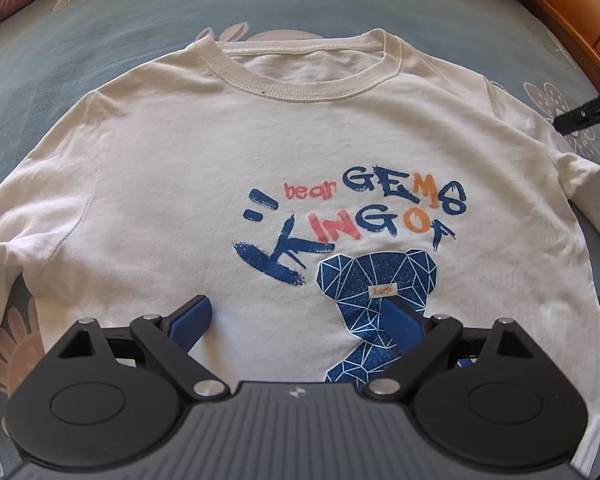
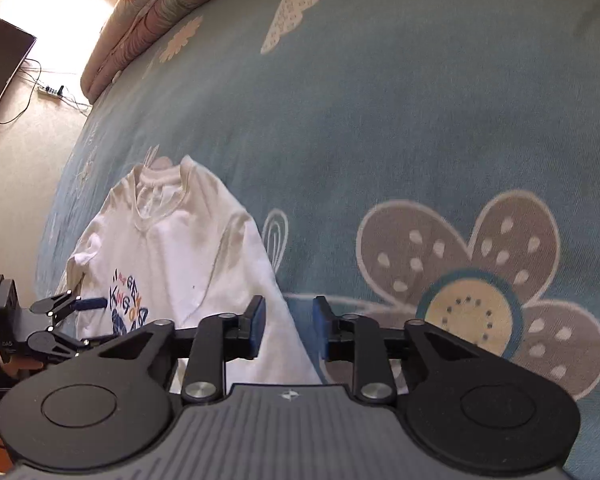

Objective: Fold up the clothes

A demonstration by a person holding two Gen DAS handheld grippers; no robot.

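White printed shirt (image 1: 228,152) spread flat on blue floral bedspread (image 1: 100,32), left gripper (image 1: 300,316) fingers spread wide at lower centre, right gripper (image 2: 288,326) released, empty, lower centre of its view

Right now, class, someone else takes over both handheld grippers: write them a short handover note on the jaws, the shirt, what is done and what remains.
Left gripper: jaws wide open, empty, over the lower front of the white long-sleeved shirt with the blue bear print.
Right gripper: jaws open, empty, at the shirt's side edge.
Shirt: flat, face up on the blue flowered bedspread, sleeves out.
Done: spread out only.
Left: all folds.
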